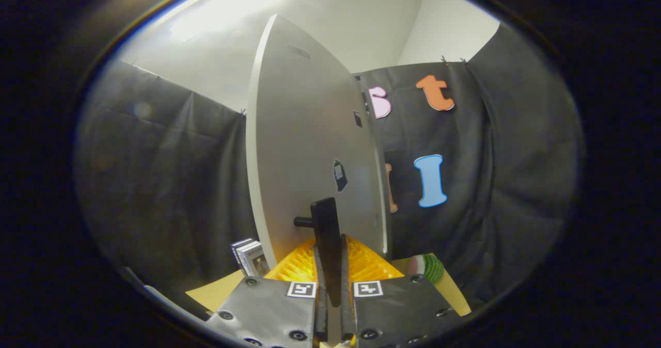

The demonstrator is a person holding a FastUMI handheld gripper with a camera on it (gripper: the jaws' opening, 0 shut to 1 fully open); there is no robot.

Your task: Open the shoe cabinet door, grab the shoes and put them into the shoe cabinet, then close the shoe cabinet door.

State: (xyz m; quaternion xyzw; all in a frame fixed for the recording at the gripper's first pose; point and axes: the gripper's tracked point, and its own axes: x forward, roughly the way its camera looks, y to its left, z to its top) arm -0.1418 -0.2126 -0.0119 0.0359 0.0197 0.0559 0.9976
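Note:
The shoe cabinet door [304,146] is a pale grey panel seen at an angle, standing partly swung out just ahead of me. A dark bar handle [326,224] juts from its face on a short stub. My gripper [330,281] is shut on that handle, whose lower end runs down between the two fingers [319,281]. The cabinet's inside is hidden behind the door, and the fingers cover the handle's bottom end.
Just beyond the fingers lies an orange ribbed plastic piece [372,265] on a tan surface [217,291]. A small boxed item [251,257] stands left of it, a green-striped round object [428,268] right of it. Black cloth hangs behind on both sides.

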